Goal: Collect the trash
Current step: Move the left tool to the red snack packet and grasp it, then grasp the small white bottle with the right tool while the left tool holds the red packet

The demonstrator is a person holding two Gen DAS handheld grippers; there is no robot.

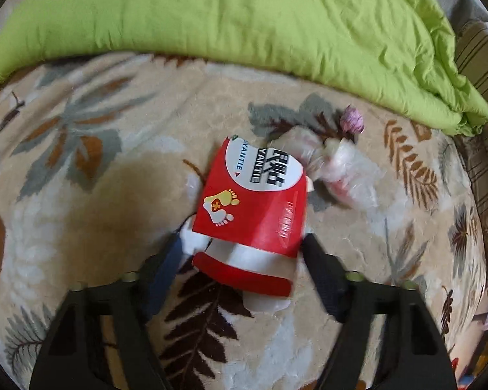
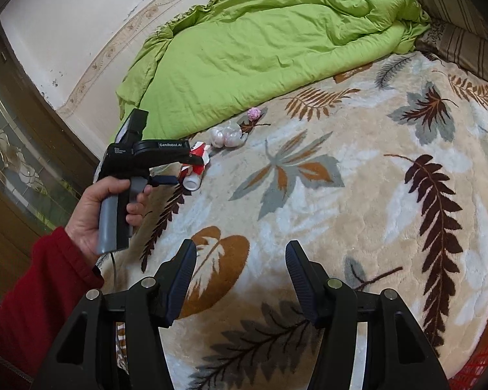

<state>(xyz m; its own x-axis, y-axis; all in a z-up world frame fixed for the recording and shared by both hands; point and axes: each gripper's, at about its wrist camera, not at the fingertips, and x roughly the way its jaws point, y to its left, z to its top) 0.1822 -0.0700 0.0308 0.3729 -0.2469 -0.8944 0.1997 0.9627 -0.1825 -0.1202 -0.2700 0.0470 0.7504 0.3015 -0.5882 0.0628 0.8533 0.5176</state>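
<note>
Trash lay scattered on the leaf-patterned plush blanket (image 1: 97, 178) of the bed, near the crumpled lime-green quilt (image 1: 244, 26). The left gripper (image 1: 244, 253) had its jaws set wide on either side of a red cardboard box with a white label and yellow footprints (image 1: 253, 201); whether the pads already pressed its sides could not be told, though the box looked to rest on the blanket. Just beyond the box sat a crumpled clear plastic bag (image 1: 338, 165), and past that a small pink wad (image 1: 352, 123). None of the three pieces appeared collected, and no bin showed in either view, so the task seemed barely begun. The right gripper (image 2: 240, 279) hovered well apart over bare blanket, jaws wide and empty. A hand (image 2: 94, 214) in a red sleeve (image 2: 29, 308) gripped the left tool's handle.
</note>
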